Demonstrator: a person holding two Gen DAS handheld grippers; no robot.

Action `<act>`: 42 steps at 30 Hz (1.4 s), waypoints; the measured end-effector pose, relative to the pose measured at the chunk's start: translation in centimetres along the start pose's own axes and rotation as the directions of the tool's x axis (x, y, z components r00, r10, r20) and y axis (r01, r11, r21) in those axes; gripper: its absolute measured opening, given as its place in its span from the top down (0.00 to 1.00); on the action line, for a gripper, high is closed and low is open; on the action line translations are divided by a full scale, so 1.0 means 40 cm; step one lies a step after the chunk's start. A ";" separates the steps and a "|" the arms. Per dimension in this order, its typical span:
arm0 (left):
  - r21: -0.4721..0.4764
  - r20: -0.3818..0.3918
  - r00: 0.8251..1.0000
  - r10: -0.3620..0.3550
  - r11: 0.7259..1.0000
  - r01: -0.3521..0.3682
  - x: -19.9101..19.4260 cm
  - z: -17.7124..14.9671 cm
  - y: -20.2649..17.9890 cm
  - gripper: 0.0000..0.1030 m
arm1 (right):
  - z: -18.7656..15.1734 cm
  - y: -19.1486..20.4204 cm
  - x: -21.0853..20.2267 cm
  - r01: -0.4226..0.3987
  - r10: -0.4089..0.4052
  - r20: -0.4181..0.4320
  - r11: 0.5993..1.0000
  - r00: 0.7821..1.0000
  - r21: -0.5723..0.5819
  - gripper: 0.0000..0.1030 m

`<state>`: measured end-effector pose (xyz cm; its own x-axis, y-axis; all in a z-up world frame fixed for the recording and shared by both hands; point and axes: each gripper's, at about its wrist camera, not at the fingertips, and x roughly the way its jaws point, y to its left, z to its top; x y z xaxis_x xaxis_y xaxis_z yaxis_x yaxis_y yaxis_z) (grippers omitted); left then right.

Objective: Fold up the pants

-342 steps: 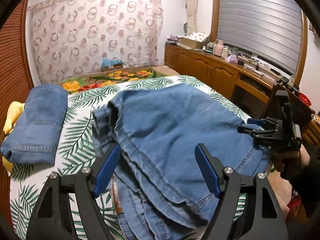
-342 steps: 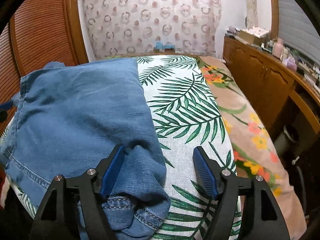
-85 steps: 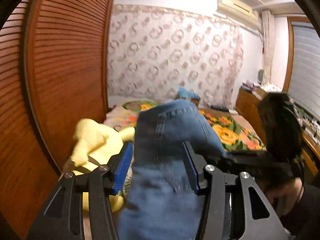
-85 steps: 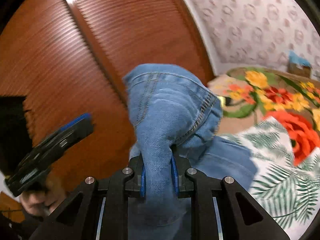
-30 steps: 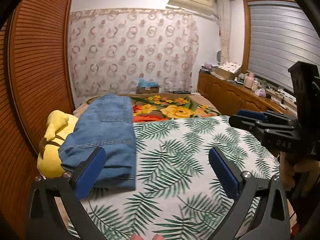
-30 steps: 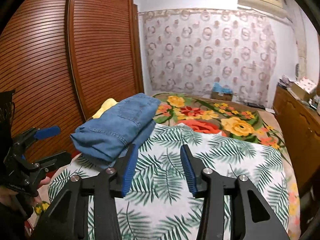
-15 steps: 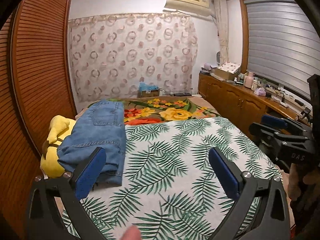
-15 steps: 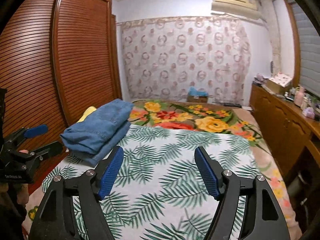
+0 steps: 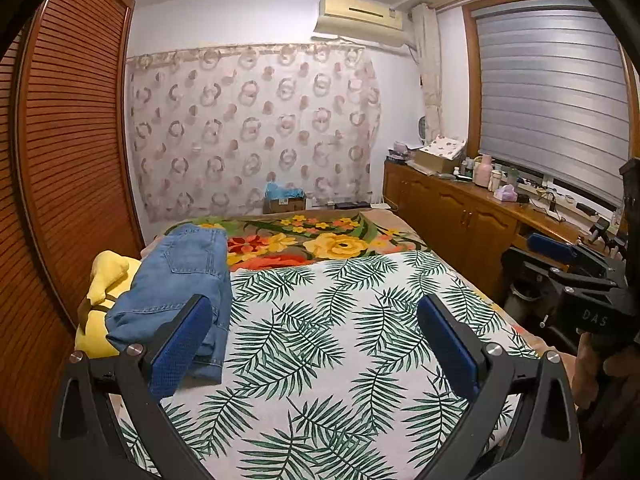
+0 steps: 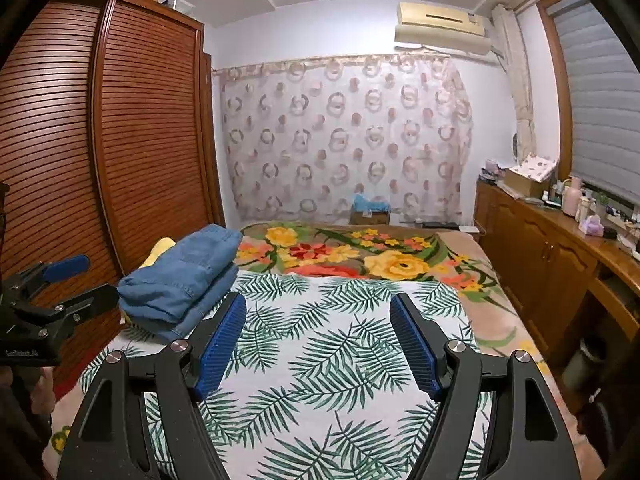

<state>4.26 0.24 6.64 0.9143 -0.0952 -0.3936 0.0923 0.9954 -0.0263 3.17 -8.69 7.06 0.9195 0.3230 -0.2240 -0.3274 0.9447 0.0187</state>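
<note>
**Folded pants sit on the pile, both grippers empty**

Left wrist view: The left gripper [image 9: 316,344] has its two blue fingers spread wide, and nothing is between them. It hangs over the leaf sheet [image 9: 340,340] on the bed. The folded pants [image 9: 176,284] lie ahead and to the left of the fingers, by the brown wardrobe [image 9: 68,140]. They rest partly on a yellow soft toy [image 9: 104,280]. Their long side runs away from the camera, toward the curtain [image 9: 256,128]. The left finger looks just beside the near end of the pants. The right gripper [image 9: 568,264] shows far off at the right edge.

Right wrist view: The right gripper [image 10: 316,340] is spread open too, with nothing held. The pants [image 10: 188,272] are ahead and to the left, stacked on another folded pair. The left gripper [image 10: 64,280] shows at the left edge, close to the stack.

So the left hand is nearer to the pants. The fold looks done. If the stack needs a tidy, the left hand should do it.
</note>
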 end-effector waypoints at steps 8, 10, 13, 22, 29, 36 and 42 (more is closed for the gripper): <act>-0.009 0.003 1.000 0.015 1.000 -0.015 0.001 0.001 0.000 0.01 | -0.011 0.009 0.012 0.002 -0.002 0.000 1.000 1.000 0.011 0.26; -0.006 0.002 1.000 0.014 1.000 -0.014 0.000 0.001 0.001 0.01 | -0.008 0.006 0.015 0.002 -0.002 0.001 1.000 1.000 0.010 0.26; -0.007 -0.002 1.000 0.018 1.000 -0.018 0.000 -0.001 0.004 0.01 | -0.008 0.005 0.017 0.003 -0.003 0.001 1.000 1.000 0.011 0.26; -0.010 -0.004 1.000 0.023 1.000 -0.023 0.003 -0.004 0.006 0.01 | -0.008 -0.004 0.021 0.001 -0.002 0.005 1.000 1.000 0.005 0.26; -0.012 -0.004 1.000 0.024 1.000 -0.024 0.005 -0.004 0.008 0.01 | -0.009 -0.019 0.021 -0.006 0.006 0.005 1.000 1.000 0.000 0.26; -0.011 -0.005 1.000 0.023 1.000 -0.023 0.005 -0.004 0.011 0.01 | -0.006 -0.026 0.021 -0.008 0.008 0.006 1.000 1.000 0.001 0.26; -0.012 -0.004 1.000 0.024 1.000 -0.024 0.006 -0.003 0.012 0.01 | -0.009 -0.023 0.020 -0.007 0.007 0.006 1.000 1.000 -0.003 0.26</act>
<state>4.46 0.70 6.41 0.9147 -0.0717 -0.3976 0.0660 0.9974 -0.0281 4.12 -9.33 6.51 0.9183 0.3304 -0.2181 -0.3348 0.9421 0.0173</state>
